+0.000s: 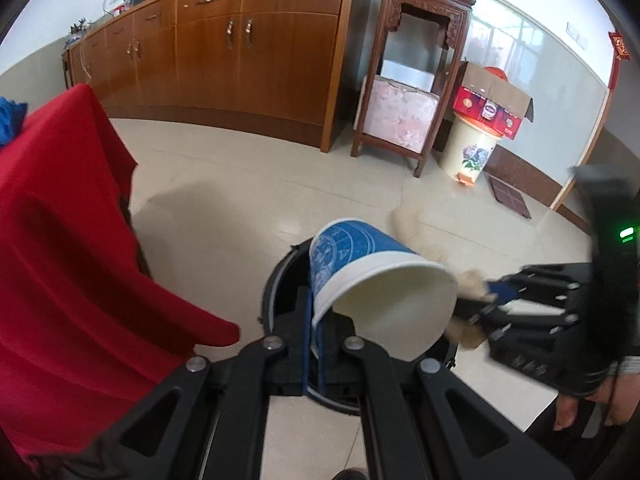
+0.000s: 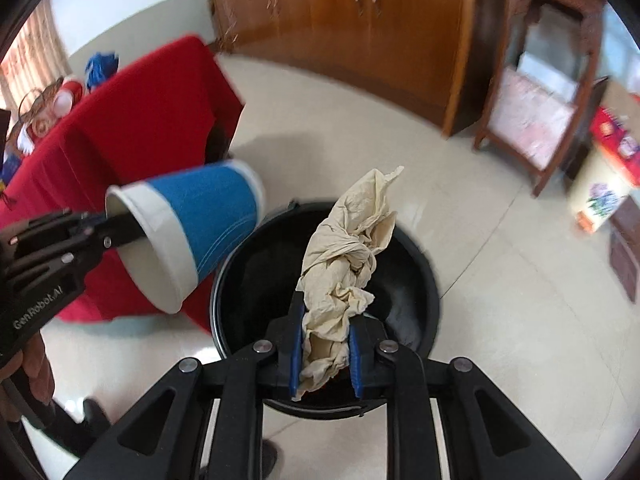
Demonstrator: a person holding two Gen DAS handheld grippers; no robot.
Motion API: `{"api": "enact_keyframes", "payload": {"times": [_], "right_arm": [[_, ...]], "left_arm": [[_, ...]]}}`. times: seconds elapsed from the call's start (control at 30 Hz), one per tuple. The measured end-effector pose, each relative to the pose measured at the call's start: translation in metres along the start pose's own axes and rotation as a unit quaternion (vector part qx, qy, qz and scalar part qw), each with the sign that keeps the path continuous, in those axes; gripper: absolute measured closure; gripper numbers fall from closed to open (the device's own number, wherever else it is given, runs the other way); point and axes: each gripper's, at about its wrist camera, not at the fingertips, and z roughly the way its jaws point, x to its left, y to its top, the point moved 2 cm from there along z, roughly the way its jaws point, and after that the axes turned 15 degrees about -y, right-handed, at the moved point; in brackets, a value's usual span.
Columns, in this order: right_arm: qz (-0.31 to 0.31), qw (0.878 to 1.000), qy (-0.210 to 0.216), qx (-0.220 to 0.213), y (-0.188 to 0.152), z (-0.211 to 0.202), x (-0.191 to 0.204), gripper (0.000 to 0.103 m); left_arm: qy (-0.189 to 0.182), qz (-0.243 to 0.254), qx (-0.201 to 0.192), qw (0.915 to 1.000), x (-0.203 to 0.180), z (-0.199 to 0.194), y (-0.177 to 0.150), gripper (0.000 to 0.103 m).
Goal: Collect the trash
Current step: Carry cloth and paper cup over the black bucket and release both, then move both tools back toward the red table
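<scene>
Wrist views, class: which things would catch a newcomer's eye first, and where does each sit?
First the blue paper cup, pinched by its rim in the left gripper and tipped over the black bin. Next the crumpled beige tissue, between the right gripper's blue pads above that bin. At the left hangs a red tablecloth.
</scene>
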Motion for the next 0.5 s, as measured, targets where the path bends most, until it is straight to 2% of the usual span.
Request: {"api": "enact_keyframes", "payload": {"times": [0.03,0.07,0.1,0.13,0.17,0.23,0.27,0.4,0.5], "right_arm": [[-0.011,1.0,-0.005,0.013,0.0,0.011,0.001,0.064],[-0.022,0.999,-0.032,0.03,-0.002,0.025,0.0,0.026],[-0.018,0.998,-0.053,0.041,-0.004,0.036,-0.005,0.005],[-0.006,0.998,-0.048,0.049,-0.004,0.042,-0.01,0.005],[0.004,0.997,-0.048,0.055,-0.005,0.045,-0.016,0.005],[0.019,0.995,-0.078,0.056,-0.004,0.046,-0.028,0.003],[0.028,0.995,-0.076,0.054,-0.004,0.044,-0.031,0.0],[0.046,0.994,-0.093,0.031,0.0,0.032,-0.039,0.0],[0.048,0.993,-0.107,0.004,0.002,0.017,-0.039,0.0]], "left_arm": [[0.009,-0.003,0.0,1.0,0.004,0.004,-0.002,0.083],[0.022,-0.016,0.005,0.9996,0.01,0.007,-0.004,0.048],[0.029,-0.026,0.002,0.9992,0.014,0.006,-0.006,0.02],[0.047,-0.034,-0.013,0.9983,0.018,-0.001,-0.009,0.015],[0.053,-0.034,-0.016,0.9979,0.02,-0.004,-0.01,0.015],[0.062,-0.037,-0.012,0.9973,0.023,-0.008,-0.011,0.015],[0.066,-0.037,-0.012,0.9971,0.024,-0.009,-0.011,0.015],[0.081,-0.033,-0.019,0.996,0.025,-0.015,-0.012,0.008],[0.086,-0.034,-0.022,0.9954,0.027,-0.024,-0.011,0.008]]}}
